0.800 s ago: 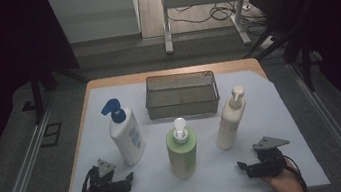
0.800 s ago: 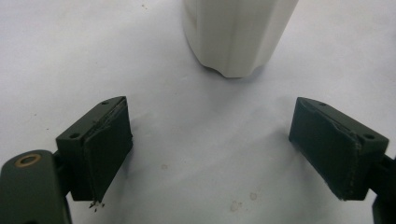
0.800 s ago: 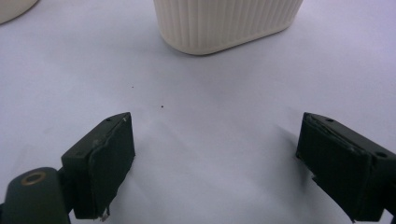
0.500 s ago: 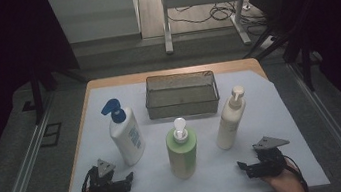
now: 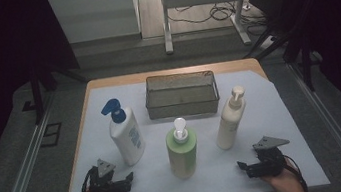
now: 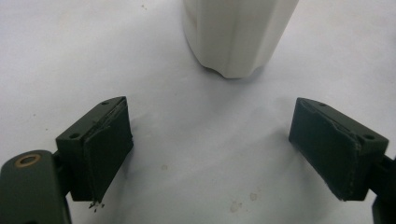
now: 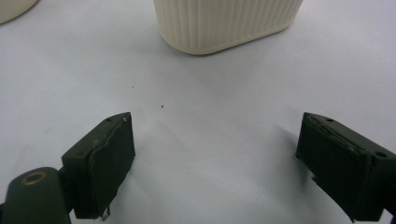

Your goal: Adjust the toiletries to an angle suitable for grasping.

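A wooden table (image 5: 81, 119) under a white sheet (image 5: 267, 112) — three pump bottles and a mesh basket (image 5: 181, 94).

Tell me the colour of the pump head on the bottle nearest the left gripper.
Blue: the pump head tops the white bottle; the high view shows it best.

A wire mesh basket (image 5: 181, 94) stands at the far middle of the table (image 5: 106, 83), on a white sheet (image 5: 272, 112) covering most of the wooden top. A green pump bottle (image 5: 182, 147) stands nearer, centred. Beyond the table, cables (image 5: 205, 16) lie on the floor beside a metal stand (image 5: 166, 23).
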Demonstrator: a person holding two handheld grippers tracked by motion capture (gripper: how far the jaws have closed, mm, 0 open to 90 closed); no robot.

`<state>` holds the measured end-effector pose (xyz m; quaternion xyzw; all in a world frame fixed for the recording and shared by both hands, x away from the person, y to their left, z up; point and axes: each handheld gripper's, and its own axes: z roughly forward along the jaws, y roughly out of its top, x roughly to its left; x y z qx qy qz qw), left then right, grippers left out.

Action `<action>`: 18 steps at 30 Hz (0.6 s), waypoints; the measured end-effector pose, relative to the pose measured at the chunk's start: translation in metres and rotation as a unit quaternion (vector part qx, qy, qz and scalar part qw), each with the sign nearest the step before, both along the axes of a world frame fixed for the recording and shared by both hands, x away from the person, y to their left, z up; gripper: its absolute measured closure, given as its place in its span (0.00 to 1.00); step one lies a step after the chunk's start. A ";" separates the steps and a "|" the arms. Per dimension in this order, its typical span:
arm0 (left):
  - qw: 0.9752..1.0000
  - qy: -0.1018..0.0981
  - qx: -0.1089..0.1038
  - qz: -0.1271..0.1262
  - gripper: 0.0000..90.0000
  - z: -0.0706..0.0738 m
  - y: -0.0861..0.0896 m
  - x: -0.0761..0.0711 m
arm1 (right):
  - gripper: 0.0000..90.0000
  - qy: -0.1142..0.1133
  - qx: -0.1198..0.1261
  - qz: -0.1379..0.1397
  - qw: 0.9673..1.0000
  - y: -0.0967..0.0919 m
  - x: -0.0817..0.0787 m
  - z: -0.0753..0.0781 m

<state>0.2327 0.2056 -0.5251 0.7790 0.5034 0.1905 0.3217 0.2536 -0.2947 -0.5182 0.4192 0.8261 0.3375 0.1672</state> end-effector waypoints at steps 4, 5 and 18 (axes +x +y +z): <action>1.000 -0.001 -0.002 0.001 0.14 0.000 0.000 0.000 | 0.13 0.005 0.000 0.005 1.000 -0.001 0.001 0.001; 1.000 -0.001 -0.002 0.001 0.14 0.000 0.000 0.000 | 0.13 0.005 0.000 0.005 1.000 -0.001 0.001 0.001; 1.000 -0.001 -0.001 0.001 0.14 0.000 0.000 0.000 | 0.29 0.023 0.020 -0.005 1.000 -0.006 0.007 0.008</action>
